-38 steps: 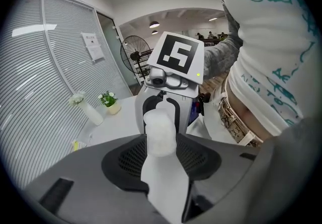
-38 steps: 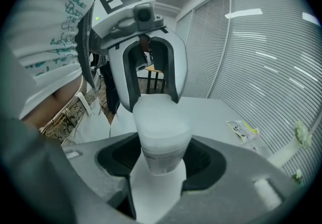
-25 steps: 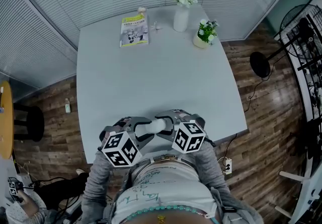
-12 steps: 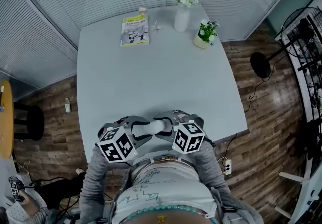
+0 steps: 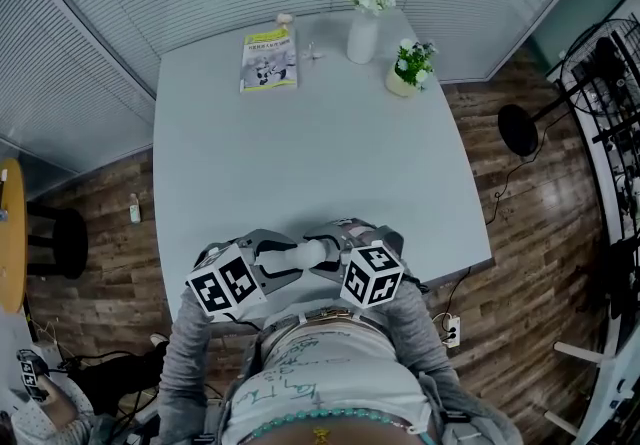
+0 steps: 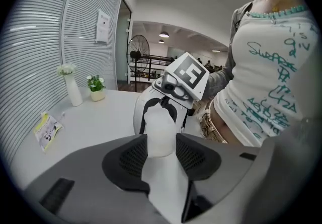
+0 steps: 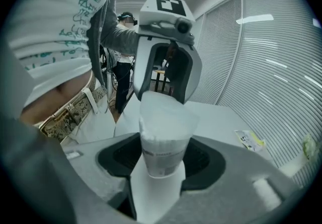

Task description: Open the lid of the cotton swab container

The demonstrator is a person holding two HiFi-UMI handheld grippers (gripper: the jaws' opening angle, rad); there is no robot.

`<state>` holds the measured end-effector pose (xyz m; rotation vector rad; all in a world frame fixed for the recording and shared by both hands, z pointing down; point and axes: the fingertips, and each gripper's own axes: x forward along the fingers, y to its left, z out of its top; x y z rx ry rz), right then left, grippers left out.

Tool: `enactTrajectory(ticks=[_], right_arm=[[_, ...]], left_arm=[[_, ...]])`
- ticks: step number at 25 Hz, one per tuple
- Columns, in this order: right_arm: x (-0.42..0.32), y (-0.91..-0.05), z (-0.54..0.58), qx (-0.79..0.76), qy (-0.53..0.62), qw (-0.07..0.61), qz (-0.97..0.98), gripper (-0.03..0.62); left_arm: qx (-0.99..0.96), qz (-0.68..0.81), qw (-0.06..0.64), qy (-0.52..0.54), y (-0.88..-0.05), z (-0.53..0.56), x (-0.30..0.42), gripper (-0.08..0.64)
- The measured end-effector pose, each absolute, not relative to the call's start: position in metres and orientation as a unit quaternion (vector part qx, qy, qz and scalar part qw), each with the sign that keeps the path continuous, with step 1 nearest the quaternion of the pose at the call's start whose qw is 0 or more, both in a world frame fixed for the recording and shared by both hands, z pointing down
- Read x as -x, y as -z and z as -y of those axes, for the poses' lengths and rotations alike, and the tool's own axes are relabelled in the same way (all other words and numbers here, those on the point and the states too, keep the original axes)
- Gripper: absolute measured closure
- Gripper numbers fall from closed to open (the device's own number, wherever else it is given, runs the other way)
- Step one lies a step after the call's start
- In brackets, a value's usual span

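Both clamp the swab container [image 5: 300,255]: left gripper [image 6: 161,143] plain end, probably lid [image 6: 161,126]; right gripper [image 7: 163,156] labelled body. Pull straight apart, steadily.

The head camera is looking steeply down on the table [image 5: 300,143], with the left gripper [image 5: 272,265] and right gripper [image 5: 322,253] sitting at six o'clock. Each gripper camera is staring close along its jaws at the shared cotton swab container [image 5: 298,255], the opposite gripper looming at twelve o'clock.

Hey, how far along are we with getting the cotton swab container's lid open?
Done: cotton swab container held up, left gripper shut on one end, right gripper on the labelled end. In hand: that two-sided grip. Left: opening it; no gap shows yet.
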<state>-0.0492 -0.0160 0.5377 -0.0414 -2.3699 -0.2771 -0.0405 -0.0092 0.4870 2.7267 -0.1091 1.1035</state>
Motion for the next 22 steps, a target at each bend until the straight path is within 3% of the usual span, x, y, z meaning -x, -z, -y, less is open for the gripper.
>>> enactTrajectory(ticks=[7, 22], right_arm=[[0.050, -0.533, 0.017, 0.009, 0.095, 0.354, 0.930, 0.356], [0.047, -0.525, 0.024, -0.015, 0.071, 0.330, 0.941, 0.356]], left_arm=[[-0.928, 0.046, 0.089, -0.359, -0.482, 0.012, 0.042, 0.385], [-0.943, 0.090, -0.009, -0.319, -0.472, 0.020, 0.038, 0.376]])
